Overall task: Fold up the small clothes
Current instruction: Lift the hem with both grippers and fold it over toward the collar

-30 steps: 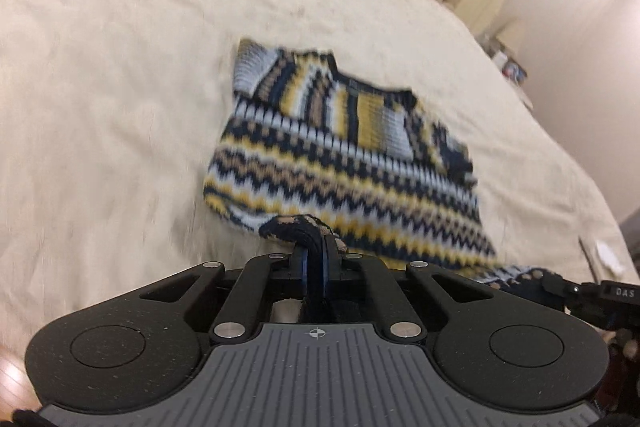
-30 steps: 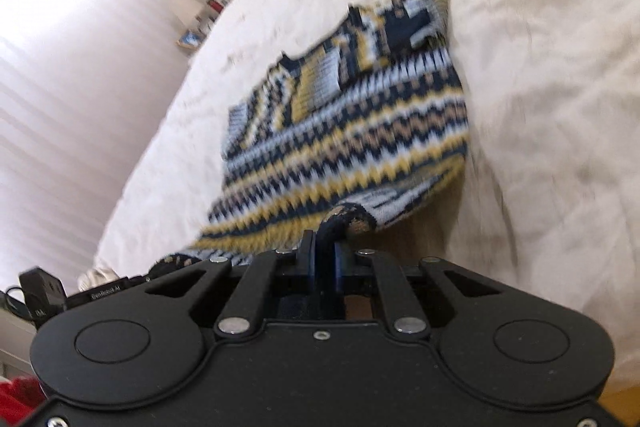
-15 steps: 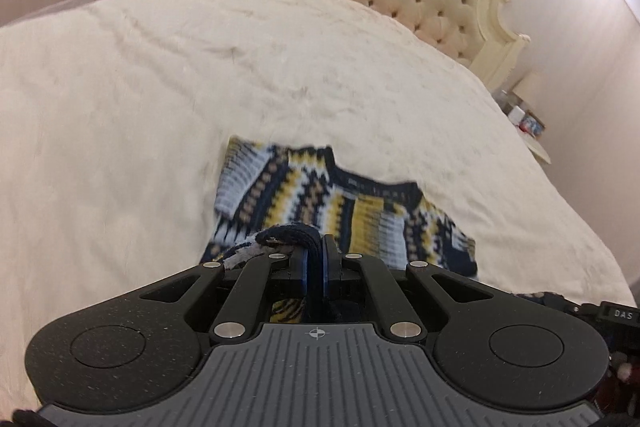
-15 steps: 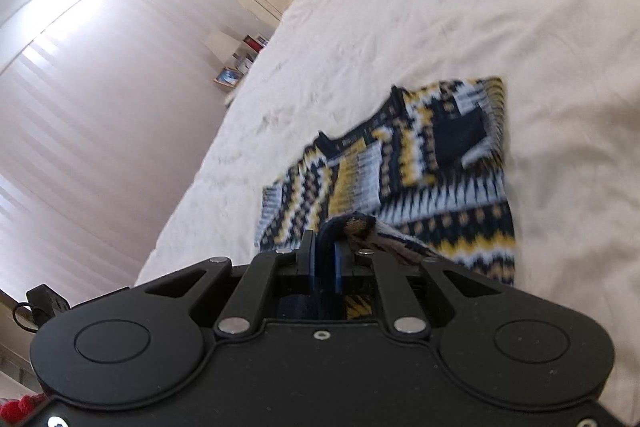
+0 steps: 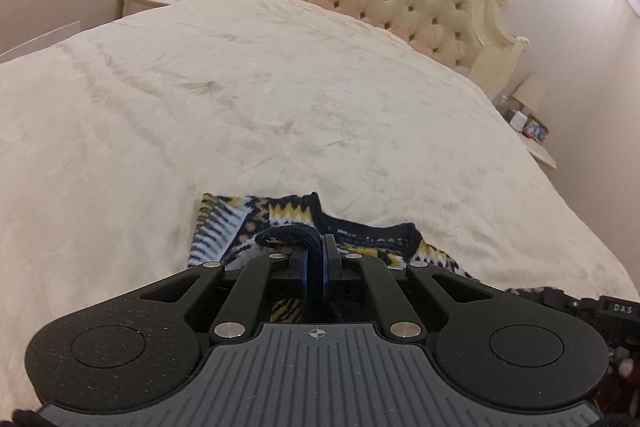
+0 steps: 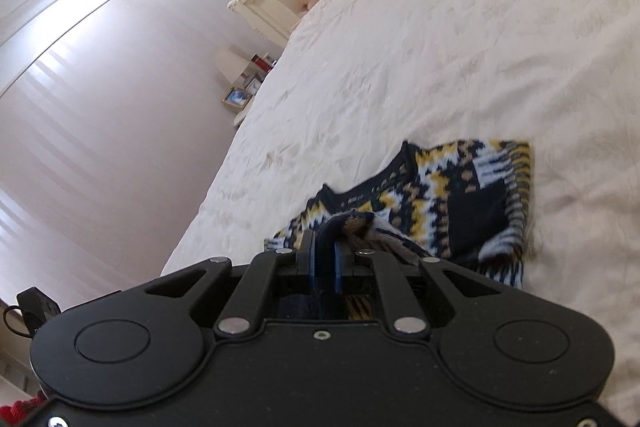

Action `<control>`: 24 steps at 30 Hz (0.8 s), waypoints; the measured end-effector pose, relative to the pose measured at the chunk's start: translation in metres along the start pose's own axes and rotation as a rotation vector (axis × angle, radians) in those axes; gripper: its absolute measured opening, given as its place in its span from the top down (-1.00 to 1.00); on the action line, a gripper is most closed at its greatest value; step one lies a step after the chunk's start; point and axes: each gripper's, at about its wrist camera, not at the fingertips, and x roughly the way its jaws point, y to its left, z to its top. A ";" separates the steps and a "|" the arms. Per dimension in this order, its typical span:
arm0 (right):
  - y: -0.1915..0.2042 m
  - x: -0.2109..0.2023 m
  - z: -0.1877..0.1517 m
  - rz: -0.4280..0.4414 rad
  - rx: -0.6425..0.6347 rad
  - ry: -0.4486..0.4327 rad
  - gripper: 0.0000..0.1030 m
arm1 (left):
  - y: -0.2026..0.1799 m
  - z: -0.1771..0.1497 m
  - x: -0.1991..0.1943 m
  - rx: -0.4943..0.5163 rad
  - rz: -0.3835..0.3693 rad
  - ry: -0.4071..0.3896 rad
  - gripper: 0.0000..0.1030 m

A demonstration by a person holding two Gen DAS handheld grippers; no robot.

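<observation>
Sweater point(image 5: 288, 215) hem pinched in my left gripper point(image 5: 316, 247) and right gripper point(image 6: 325, 247), low centre, over bed point(image 5: 280, 99).

The small knitted sweater point(image 5: 288, 223) is patterned in navy, mustard yellow, white and tan zigzag bands, with a dark navy ribbed neckline point(image 6: 368, 187). Its collar end lies flat on the cream bedspread at the near part of the bed, neckline facing the far headboard, one striped sleeve edge showing at the left in the left wrist view. Its near hem is lifted off the bed and doubled over toward the collar, a dark ribbed fold bunched up above the flat part.
</observation>
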 end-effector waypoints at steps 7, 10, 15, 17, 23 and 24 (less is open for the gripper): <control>0.001 0.018 0.015 -0.082 0.003 -0.023 0.67 | 0.005 0.010 0.031 0.009 -0.040 0.035 0.89; 0.000 0.026 0.019 -0.112 0.026 -0.031 0.67 | 0.012 0.015 0.043 0.000 -0.048 0.047 0.89; -0.001 0.043 0.025 -0.164 0.035 -0.024 0.66 | 0.022 0.022 0.065 -0.011 -0.050 0.078 0.89; -0.002 0.052 0.027 -0.183 0.038 -0.018 0.66 | 0.025 0.025 0.075 -0.012 -0.051 0.093 0.89; -0.011 0.078 0.037 -0.235 0.058 0.012 0.64 | 0.034 0.030 0.110 -0.010 -0.051 0.147 0.88; -0.013 0.083 0.038 -0.242 0.063 0.020 0.63 | 0.036 0.031 0.117 -0.014 -0.048 0.157 0.88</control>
